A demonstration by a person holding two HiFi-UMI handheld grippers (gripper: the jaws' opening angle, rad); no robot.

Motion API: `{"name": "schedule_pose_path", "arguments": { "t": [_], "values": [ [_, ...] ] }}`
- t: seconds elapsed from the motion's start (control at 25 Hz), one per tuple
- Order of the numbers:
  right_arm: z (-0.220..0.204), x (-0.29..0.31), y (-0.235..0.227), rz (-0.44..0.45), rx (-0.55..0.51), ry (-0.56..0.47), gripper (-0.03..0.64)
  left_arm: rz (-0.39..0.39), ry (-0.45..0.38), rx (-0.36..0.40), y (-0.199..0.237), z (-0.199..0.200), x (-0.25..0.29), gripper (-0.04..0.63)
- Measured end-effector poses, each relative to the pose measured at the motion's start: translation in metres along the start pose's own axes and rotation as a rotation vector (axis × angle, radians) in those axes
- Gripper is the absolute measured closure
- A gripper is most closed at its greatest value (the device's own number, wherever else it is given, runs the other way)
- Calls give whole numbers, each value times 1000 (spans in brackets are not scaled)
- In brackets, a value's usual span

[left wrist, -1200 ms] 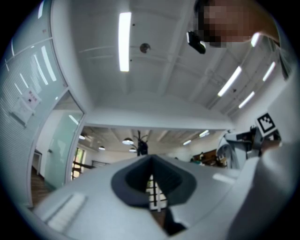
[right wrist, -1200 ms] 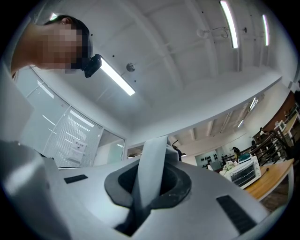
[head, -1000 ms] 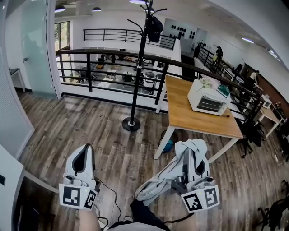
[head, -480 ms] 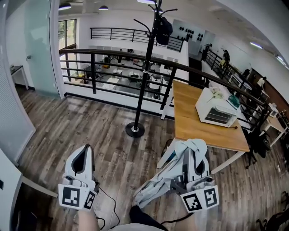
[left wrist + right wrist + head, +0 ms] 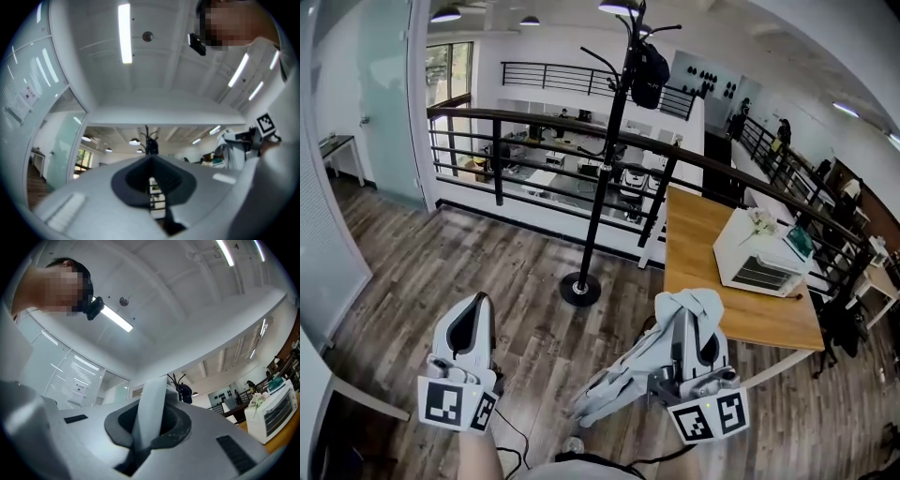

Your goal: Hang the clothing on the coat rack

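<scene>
The black coat rack (image 5: 605, 169) stands on the wood floor in front of the railing, with a dark bag (image 5: 649, 64) on its top hooks. Low at the right of the head view, my right gripper (image 5: 692, 314) is shut on a pale grey garment (image 5: 623, 375), which drapes over its jaws and trails down to the left. In the right gripper view a strip of that cloth (image 5: 151, 411) rises between the jaws, with the rack (image 5: 181, 386) far beyond. My left gripper (image 5: 480, 305) is held low at the left, shut and holding nothing; the rack (image 5: 149, 139) shows above its tips.
A black metal railing (image 5: 525, 120) runs behind the rack, above a lower floor. A wooden table (image 5: 712, 291) with a white appliance (image 5: 764, 258) stands to the right of the rack. A glass wall (image 5: 356, 141) is on the left. A cable (image 5: 516, 427) lies by my feet.
The rack, railing and table have come closer and shifted right in the head view. Both grippers keep their pose, and the garment still hangs from the right one.
</scene>
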State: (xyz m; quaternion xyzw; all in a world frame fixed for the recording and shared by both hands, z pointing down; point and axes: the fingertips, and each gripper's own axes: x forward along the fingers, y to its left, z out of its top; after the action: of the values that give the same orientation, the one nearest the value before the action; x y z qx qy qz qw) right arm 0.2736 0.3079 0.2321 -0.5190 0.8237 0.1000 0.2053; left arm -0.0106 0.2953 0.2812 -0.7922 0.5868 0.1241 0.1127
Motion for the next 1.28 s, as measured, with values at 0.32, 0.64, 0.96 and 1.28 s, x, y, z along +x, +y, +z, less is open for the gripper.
{"name": "schedule_pose_path", "arguments": {
  "t": [0.32,0.64,0.96,1.28],
  "values": [
    [-22,28,-44,28,19,2,609,1,6,20,-19,-20,47,589],
    [-38,69,-83,3,37,16,609,7,36,25,-11,-36,99,589],
    [-72,121,-103,-41,7,0,609,-28,24,15,26,-72,159,589],
    [-101,198,-108,-94,-17,-14,609,-74,18,15,84,-91,233,589]
  ]
}}
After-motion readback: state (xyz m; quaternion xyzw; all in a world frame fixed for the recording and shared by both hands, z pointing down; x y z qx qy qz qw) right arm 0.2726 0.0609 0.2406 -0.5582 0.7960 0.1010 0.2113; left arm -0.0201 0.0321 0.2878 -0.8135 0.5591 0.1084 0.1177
